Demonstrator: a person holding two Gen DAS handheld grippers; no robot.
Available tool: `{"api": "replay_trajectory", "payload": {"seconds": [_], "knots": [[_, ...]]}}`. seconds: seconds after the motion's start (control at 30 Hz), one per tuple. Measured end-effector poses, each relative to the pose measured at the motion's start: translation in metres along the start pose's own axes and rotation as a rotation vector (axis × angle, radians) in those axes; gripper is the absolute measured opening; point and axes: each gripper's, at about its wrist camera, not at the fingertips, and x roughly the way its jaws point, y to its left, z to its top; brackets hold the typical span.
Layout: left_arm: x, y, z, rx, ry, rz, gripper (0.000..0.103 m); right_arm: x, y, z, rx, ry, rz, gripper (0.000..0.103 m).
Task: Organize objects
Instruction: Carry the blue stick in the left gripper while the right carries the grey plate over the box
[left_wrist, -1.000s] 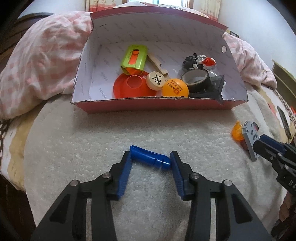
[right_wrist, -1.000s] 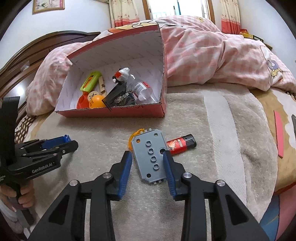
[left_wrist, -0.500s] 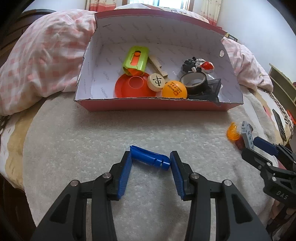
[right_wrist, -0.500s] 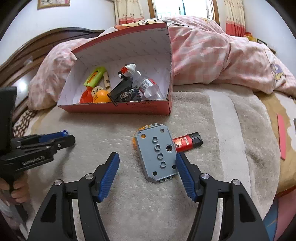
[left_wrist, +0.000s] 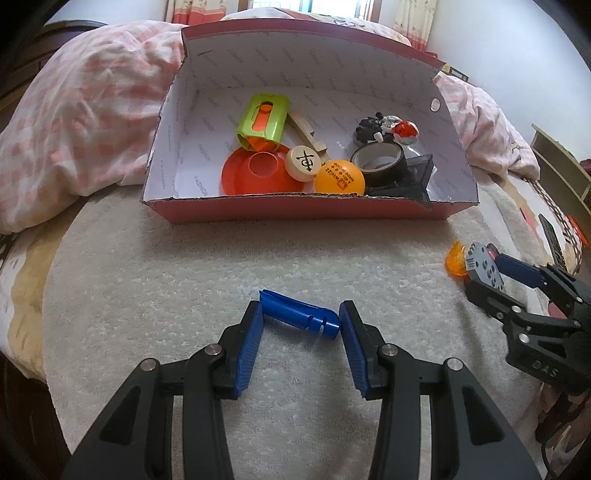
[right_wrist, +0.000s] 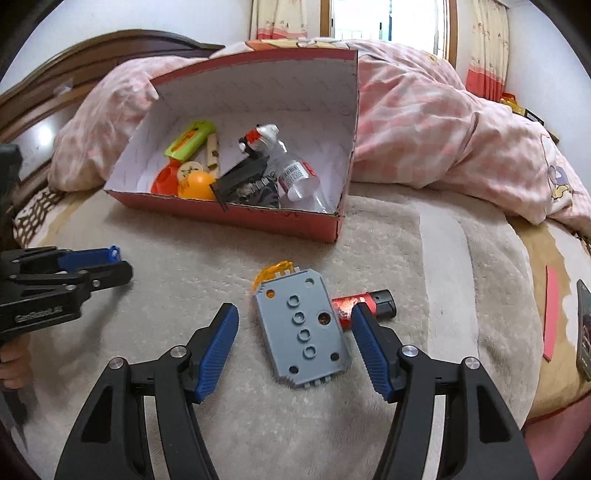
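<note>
Beside the grey plate (right_wrist: 304, 332) lies a red lighter (right_wrist: 364, 304).

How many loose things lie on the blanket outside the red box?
4: a blue tube between the left claw's pads, a grey plate, an orange piece under its far end, a red lighter beside it. Others may be hidden.

Lying in one red cardboard box (left_wrist: 306, 212): one orange ball (left_wrist: 339, 177), one tape roll (left_wrist: 378, 162), one orange disc (left_wrist: 255, 173). Sitting outside: one grey plate (right_wrist: 303, 332), one lighter (right_wrist: 369, 304), one blue tube (left_wrist: 298, 314).
</note>
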Motion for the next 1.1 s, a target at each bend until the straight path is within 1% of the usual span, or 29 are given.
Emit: {"api": "replay_trajectory", "payload": {"seconds": [0.1, 0.13, 0.17, 0.23, 0.4, 0.7, 0.8, 1.1], "knots": [[0.0, 0.0, 0.0, 0.001, -0.001, 0.001, 0.042, 0.002, -0.003, 0.0, 0.021, 0.005, -0.005, 0.064], [0.0, 0.0, 0.0, 0.0, -0.001, 0.001, 0.042, 0.003, -0.005, -0.001, 0.034, 0.007, 0.002, 0.061], [0.001, 0.0, 0.0, -0.001, -0.001, 0.001, 0.042, 0.002, -0.007, -0.002, 0.048, 0.006, 0.006, 0.052], [0.001, -0.001, 0.0, -0.002, 0.0, 0.001, 0.042, 0.001, -0.011, -0.003, 0.071, 0.004, 0.014, 0.048], [0.001, -0.001, 0.0, -0.001, -0.003, 0.003, 0.042, -0.007, -0.015, -0.005, 0.108, -0.014, 0.033, 0.048], [-0.001, -0.002, 0.001, -0.001, -0.011, 0.002, 0.042, -0.022, -0.006, -0.005, 0.114, -0.043, 0.089, 0.048], [-0.006, -0.003, 0.003, 0.002, -0.024, -0.007, 0.042, -0.025, -0.004, -0.003, 0.129, -0.047, 0.122, 0.048], [-0.022, -0.006, 0.011, 0.021, -0.065, -0.039, 0.042, -0.032, 0.006, 0.004, 0.13, -0.067, 0.16, 0.048]]}}
